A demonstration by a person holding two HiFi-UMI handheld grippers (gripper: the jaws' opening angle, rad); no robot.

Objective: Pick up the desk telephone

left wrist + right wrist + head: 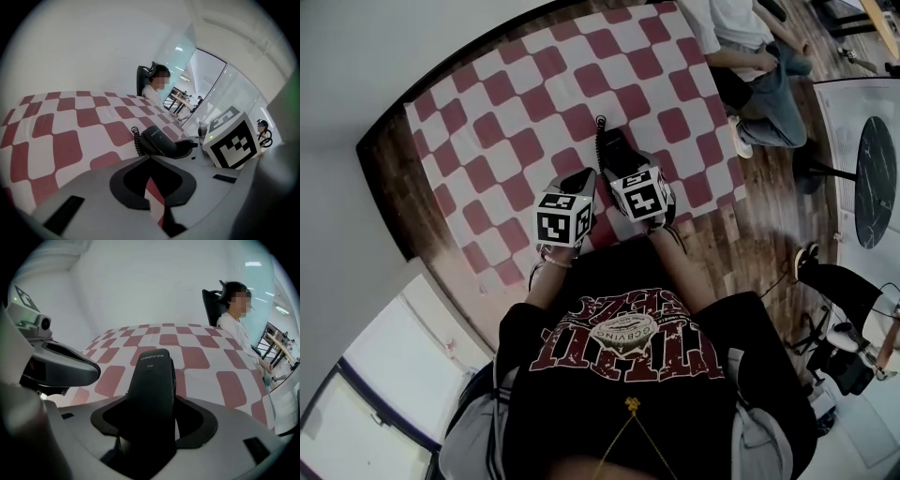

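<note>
While the left tool [151, 187] is pressed together, the right tool [152, 420] spreads round the handset [152, 380] marked "CHINO-E".

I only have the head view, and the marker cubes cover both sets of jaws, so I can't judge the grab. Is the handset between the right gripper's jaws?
Observer: Yes. The right gripper view shows the black handset standing between the jaws of the right gripper. The jaws stand wide and do not seem to press on it.
Operator: What about the left one?
Observer: The left gripper is empty. Its jaws sit close together, with just a sliver of the checked tablecloth showing between them.
</note>
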